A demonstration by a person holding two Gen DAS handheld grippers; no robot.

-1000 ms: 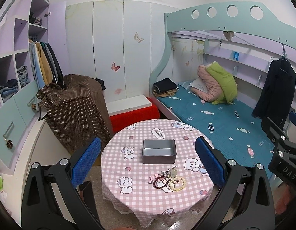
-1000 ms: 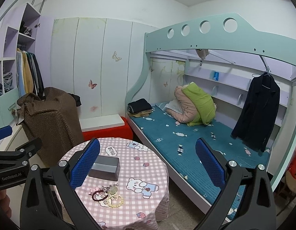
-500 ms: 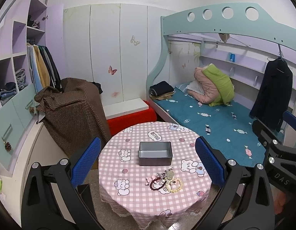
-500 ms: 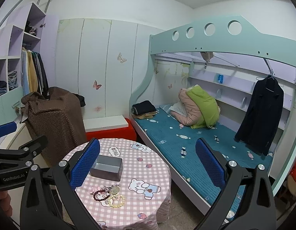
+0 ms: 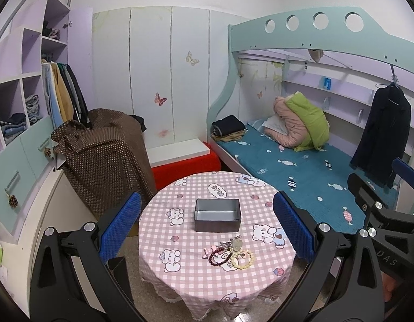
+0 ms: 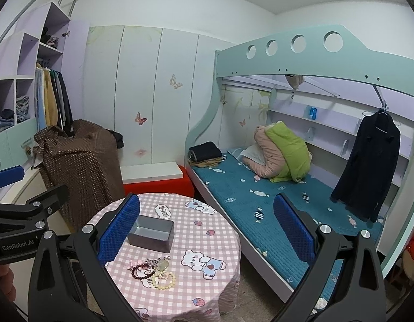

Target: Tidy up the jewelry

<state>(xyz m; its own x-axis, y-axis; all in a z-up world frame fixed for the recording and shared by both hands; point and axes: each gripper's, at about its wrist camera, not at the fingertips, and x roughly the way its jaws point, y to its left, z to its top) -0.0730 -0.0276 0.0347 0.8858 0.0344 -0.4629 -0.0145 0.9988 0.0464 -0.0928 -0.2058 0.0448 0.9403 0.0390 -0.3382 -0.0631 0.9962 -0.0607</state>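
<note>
A small heap of jewelry [image 5: 229,252] lies on the round table [image 5: 180,273] with its pink checked cloth: a dark red bead bracelet [image 5: 219,258], a cream bead bracelet [image 5: 243,260], a pale pendant and a pink piece. Behind it sits an empty grey metal box [image 5: 217,214]. The same jewelry [image 6: 153,269] and box [image 6: 151,234] show in the right wrist view. My left gripper [image 5: 207,225] hangs open, well above and short of the table. My right gripper [image 6: 207,228] is open too, to the table's right. Neither holds anything.
A bunk bed [image 5: 300,166] with a teal mattress runs along the right, a dark coat [image 5: 381,134] hanging from it. A brown dotted cover [image 5: 105,158] drapes something left of the table. A red bench [image 5: 185,163] stands behind. Shelves with clothes [image 5: 24,112] line the left wall.
Both grippers have drawn back and risen slightly, so the table and jewelry sit a little lower and farther in view. Both stay open; nothing on the table has moved.
</note>
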